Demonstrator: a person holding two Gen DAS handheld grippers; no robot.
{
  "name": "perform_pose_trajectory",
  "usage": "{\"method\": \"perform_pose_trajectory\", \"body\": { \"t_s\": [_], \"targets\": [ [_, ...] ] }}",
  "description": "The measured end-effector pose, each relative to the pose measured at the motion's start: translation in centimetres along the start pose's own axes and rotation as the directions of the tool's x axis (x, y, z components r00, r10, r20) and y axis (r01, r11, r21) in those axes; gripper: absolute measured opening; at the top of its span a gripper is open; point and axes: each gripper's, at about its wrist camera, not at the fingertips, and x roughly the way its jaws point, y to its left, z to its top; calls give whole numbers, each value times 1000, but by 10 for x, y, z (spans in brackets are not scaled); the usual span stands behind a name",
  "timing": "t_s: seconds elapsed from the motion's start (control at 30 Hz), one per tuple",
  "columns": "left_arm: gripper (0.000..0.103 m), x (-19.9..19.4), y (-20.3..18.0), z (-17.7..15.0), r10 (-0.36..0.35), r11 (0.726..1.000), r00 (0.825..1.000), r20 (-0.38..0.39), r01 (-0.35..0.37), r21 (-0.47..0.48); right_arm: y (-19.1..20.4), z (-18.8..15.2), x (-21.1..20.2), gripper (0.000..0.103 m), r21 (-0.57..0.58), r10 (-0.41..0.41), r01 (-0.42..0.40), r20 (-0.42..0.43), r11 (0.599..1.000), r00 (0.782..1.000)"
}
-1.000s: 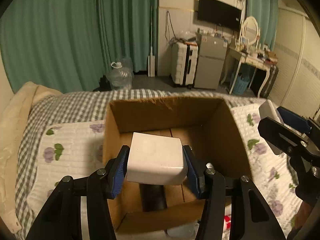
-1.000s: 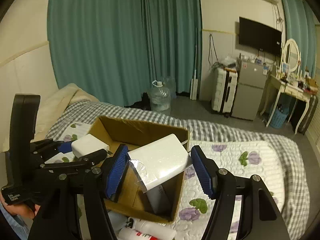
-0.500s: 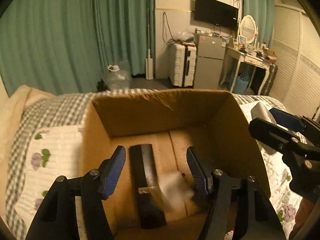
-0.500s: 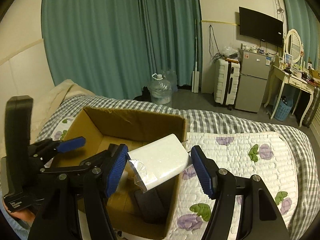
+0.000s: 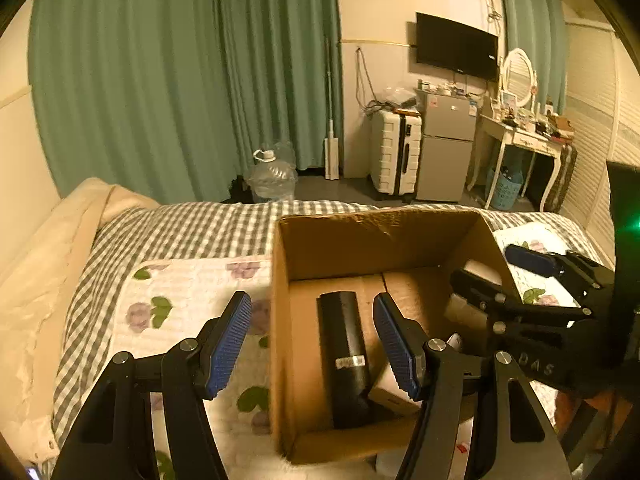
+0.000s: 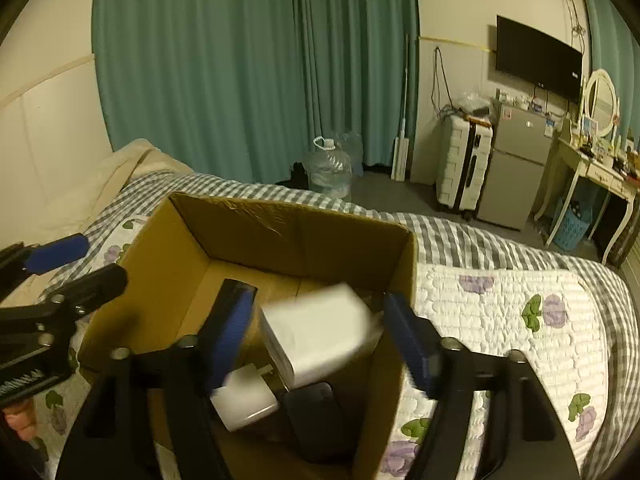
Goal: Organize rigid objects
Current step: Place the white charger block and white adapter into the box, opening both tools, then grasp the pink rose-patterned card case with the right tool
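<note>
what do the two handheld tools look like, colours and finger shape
Both tools match: the left tool and the right tool each have a black angular frame with cut-out openings and round silver screw heads at the joints. Each finger ends in a long blue ribbed pad. In the left wrist view, the right tool's black body bears faint pale lettering. No cables or sleeves are visible.

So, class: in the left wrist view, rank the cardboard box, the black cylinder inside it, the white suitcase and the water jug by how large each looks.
1. cardboard box
2. black cylinder
3. white suitcase
4. water jug

The box and cylinder are nearest the camera, so true sizes may differ.
</note>
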Motion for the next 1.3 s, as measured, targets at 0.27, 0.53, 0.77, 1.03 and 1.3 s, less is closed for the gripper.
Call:
{"method": "perform_pose_trajectory", "body": {
  "t_s": [0.27,0.53,0.77,1.03,1.3],
  "targets": [
    [66,-60,10,2,-10,999,999,39,11,-32,4,13,-81,94,13,-71,70,78,997,994],
    [71,-123,29,-30,-2,1000,998,58,3,-19,38,-4,-175,94,-34,-34,37,71,999,997],
    [72,-122,39,-87,-20,999,1000,-9,20,-30,80,-73,-170,94,-74,21,-25,-48,997,999],
    [72,-84,42,-137,18,1000,994,-109,-18,0,107,-155,-90,94,-76,87,-111,-270,991,959],
    [72,-64,49,-149,30,1000,986,-162,-30,-2,105,-178,-39,94,-24,141,-162,-374,986,916]
  ]
}}
